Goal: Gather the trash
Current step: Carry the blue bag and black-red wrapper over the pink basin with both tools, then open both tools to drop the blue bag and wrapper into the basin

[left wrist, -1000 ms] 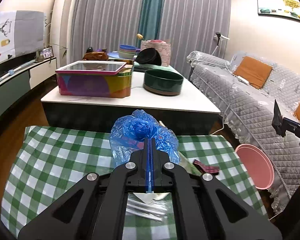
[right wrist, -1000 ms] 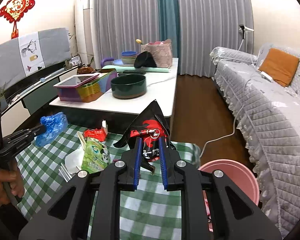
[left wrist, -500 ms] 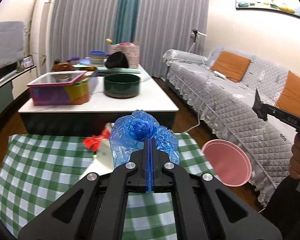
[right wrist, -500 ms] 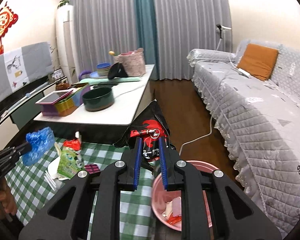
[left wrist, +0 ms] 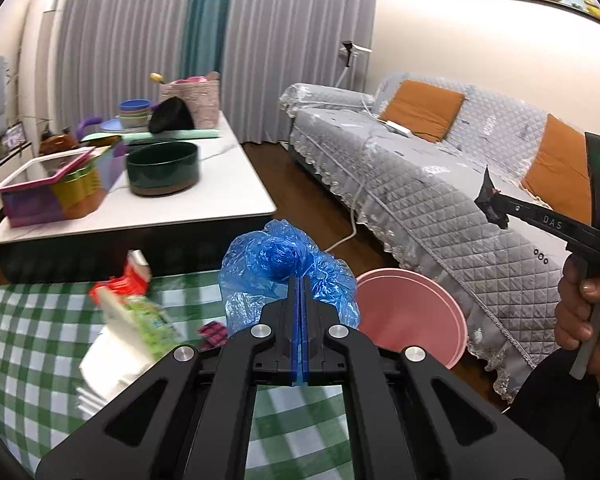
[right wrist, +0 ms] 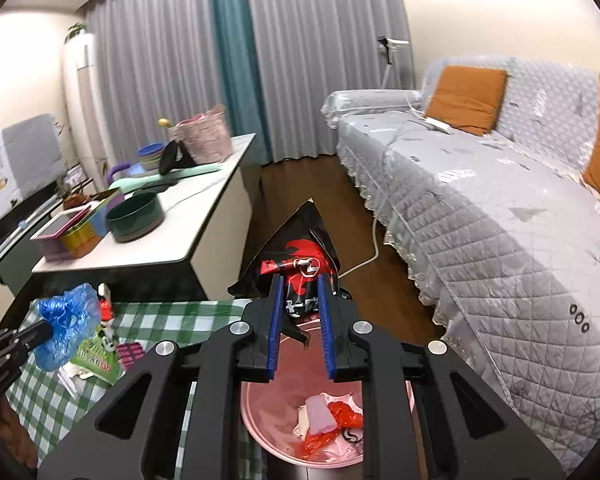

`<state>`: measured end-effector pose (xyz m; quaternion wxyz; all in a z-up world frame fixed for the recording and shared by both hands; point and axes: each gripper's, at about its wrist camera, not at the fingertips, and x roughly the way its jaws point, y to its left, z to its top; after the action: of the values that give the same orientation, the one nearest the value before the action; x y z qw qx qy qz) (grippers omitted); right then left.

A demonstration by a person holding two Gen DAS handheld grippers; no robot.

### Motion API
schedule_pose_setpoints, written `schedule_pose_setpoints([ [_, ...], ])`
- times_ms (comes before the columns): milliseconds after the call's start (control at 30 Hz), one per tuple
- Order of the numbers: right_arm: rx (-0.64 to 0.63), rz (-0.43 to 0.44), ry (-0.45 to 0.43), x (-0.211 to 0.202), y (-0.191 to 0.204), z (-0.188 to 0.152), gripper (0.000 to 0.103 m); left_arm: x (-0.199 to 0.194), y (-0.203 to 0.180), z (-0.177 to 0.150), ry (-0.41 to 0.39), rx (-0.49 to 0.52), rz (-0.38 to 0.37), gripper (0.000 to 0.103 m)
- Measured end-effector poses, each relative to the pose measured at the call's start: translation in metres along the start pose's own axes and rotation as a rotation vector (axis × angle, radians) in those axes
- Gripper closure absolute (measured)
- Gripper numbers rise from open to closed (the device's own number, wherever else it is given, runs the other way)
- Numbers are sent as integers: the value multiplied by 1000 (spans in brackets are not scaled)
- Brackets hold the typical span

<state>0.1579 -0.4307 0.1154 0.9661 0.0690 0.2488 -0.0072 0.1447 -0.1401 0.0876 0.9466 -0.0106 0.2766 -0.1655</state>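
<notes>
the left claw [left wrist: 299, 280] is clamped on a crumpled blue plastic bag [left wrist: 278, 270], pink bin [left wrist: 410, 314] at its 3 o'clock. the right claw [right wrist: 300, 292] is clamped on a black-and-red snack wrapper [right wrist: 298, 256] over that bin's rim [right wrist: 256, 420], beside the checkered tabletop [right wrist: 160, 316].

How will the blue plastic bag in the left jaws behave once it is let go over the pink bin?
The blue plastic bag looks thin and crumpled, so probably very light and floppy. It may drift or cling rather than drop cleanly into the pink bin.
</notes>
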Motion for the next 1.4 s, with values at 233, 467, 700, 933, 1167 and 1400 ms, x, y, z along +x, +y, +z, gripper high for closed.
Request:
schedule_pose_setpoints([
  [233, 23, -46, 14, 11, -18, -5, 86, 34, -33, 6, 13, 12, -56, 103],
  [467, 24, -59, 34, 20, -25, -9, 85, 67, -65, 7, 26, 37, -111, 103],
  [700, 44, -78, 53, 29, -36, -11, 85, 95, -80, 8, 51, 54, -137, 103],
  [933, 43, -84, 66, 36, -37, -12, 85, 121, -89, 3, 93, 68, -151, 103],
  [1167, 42, -83, 75, 40, -38, -13, 85, 133, -94, 0, 116, 74, -159, 103],
  [1400, 48, -86, 98, 45, -39, -15, 77, 139, -99, 3, 129, 90, -165, 101],
])
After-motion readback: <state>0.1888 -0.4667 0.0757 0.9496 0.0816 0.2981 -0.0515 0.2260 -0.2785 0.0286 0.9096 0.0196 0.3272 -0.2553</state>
